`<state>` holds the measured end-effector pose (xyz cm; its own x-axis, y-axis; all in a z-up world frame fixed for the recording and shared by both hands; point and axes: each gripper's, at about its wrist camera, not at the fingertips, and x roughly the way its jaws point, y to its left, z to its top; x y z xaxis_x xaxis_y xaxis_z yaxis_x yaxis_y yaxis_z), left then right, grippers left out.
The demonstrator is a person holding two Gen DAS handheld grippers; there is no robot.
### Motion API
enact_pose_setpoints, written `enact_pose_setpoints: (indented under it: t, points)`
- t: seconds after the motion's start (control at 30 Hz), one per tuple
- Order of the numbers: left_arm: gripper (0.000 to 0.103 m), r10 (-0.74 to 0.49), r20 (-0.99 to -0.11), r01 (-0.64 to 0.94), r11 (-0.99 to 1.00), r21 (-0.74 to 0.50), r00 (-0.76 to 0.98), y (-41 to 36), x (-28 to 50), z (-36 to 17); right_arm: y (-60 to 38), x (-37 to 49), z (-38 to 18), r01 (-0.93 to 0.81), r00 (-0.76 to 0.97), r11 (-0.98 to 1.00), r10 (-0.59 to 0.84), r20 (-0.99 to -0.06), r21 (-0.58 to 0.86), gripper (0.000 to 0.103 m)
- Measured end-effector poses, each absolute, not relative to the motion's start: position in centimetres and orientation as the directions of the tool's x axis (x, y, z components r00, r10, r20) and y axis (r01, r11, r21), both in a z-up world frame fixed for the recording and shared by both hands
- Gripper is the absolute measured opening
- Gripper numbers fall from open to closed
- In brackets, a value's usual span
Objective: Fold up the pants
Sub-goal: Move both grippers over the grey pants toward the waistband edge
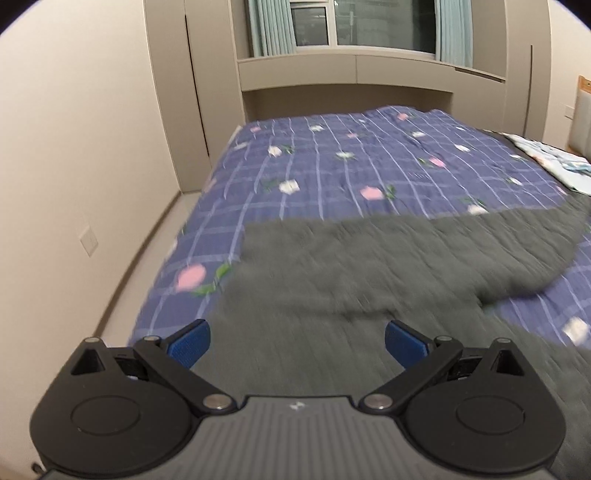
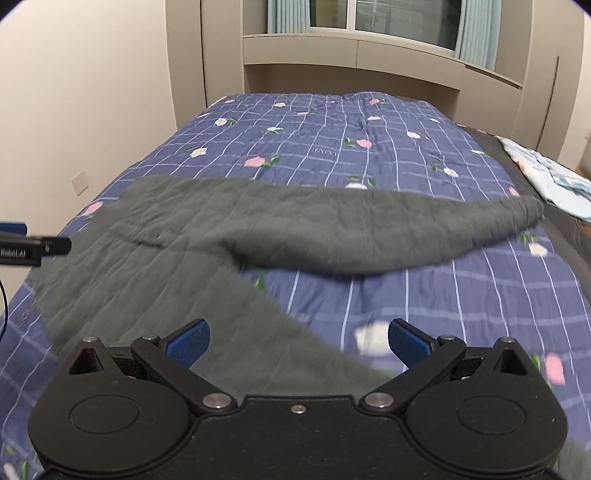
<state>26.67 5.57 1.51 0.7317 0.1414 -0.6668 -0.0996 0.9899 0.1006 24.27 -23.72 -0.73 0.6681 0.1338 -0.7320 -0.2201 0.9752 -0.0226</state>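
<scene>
Dark grey pants (image 1: 369,273) lie spread on a bed with a purple checked floral quilt (image 1: 332,166). One leg stretches to the right, the other runs toward the cameras. My left gripper (image 1: 297,341) is open and empty, hovering over the near part of the pants. In the right wrist view the pants (image 2: 258,221) show both legs forked apart. My right gripper (image 2: 299,343) is open and empty above the near leg's edge. The left gripper's body (image 2: 33,245) shows at the left edge of the right wrist view.
A beige wall (image 1: 74,184) and a strip of floor run along the bed's left side. Built-in cabinets and a window (image 1: 351,26) stand beyond the bed. A light blue patterned cloth (image 2: 550,177) lies at the bed's right edge.
</scene>
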Motion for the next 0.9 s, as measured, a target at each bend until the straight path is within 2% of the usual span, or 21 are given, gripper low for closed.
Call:
enact_pose_setpoints:
  t: [0.33,0.43,0.6,0.77,0.9]
  points:
    - [0.103,0.19,-0.657,-0.088,0.979,0.185,0.73,8.5,38.0,-0.6,-23.9,34.7,-2.1,-0.251,0.656,0.968,0.147,-0.741,-0.03,0.103]
    - [0.103,0.163,-0.671,-0.057,0.982,0.178,0.723,8.7,41.1,-1.5,-24.0,37.5,-2.5,-0.315,0.663,0.949,0.202,-0.721,-0.024,0.103]
    - [0.103,0.136,-0.66,0.024,0.973,0.228,0.739,8.0,44.5,-3.2,-25.1,42.6,-3.9,-0.507,0.69,0.861,0.384,-0.614,-0.032,0.103]
    - [0.103,0.131,-0.655,0.092,0.951,0.295,0.745,7.8,47.1,-4.7,-25.9,50.7,-5.3,-0.671,0.492,0.733,0.55,-0.675,0.109,0.103]
    - [0.103,0.11,-0.665,0.145,0.937,0.317,0.739,8.2,48.8,-5.5,-25.8,56.4,-6.1,-0.688,0.481,0.723,0.523,-0.704,0.066,0.103]
